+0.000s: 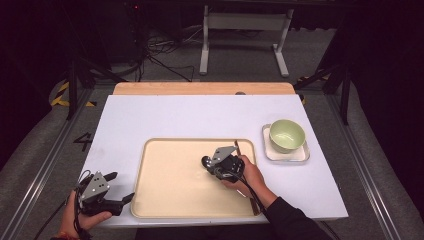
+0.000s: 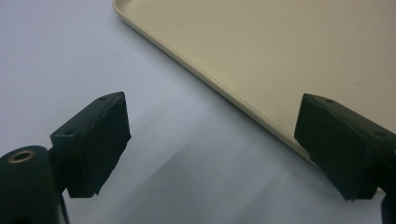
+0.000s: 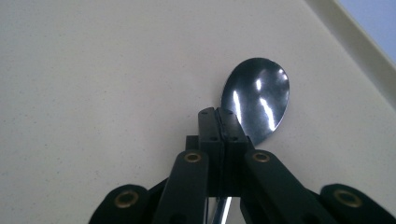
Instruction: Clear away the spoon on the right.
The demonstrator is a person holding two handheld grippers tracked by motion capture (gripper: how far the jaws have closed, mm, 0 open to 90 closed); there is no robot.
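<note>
The shiny dark metal spoon (image 3: 256,100) is the thing I am working with, and it sits above the middle of the big cream plastic tray (image 1: 165,200), pinched in my right gripper.

Going from the left: I see dark floor and a black frame with yellow and black stripes beside the table. My left gripper (image 1: 120,187) is at the near left corner of the white table top (image 1: 150,115), just beside the tray's left edge. Its jaws are wide apart and nothing is between them. In the left gripper view I see the white top under them and the tray's rim (image 2: 224,88) running across at a slant.

Next comes the tray, lying flat on the white top. My right gripper (image 1: 207,162) is over the tray, right of its middle. Its jaws are squeezed tight on the spoon's handle, and the round end of the spoon sticks out past the tips. A thin dark stick (image 1: 237,146) lies by the tray's right side.

Further right, a pale green round bowl (image 1: 287,135) sits on a small white square plate (image 1: 300,156).

At the back I see a strip of light wood (image 1: 200,88), then grey floor, black cables and a white metal stand (image 1: 245,22).
</note>
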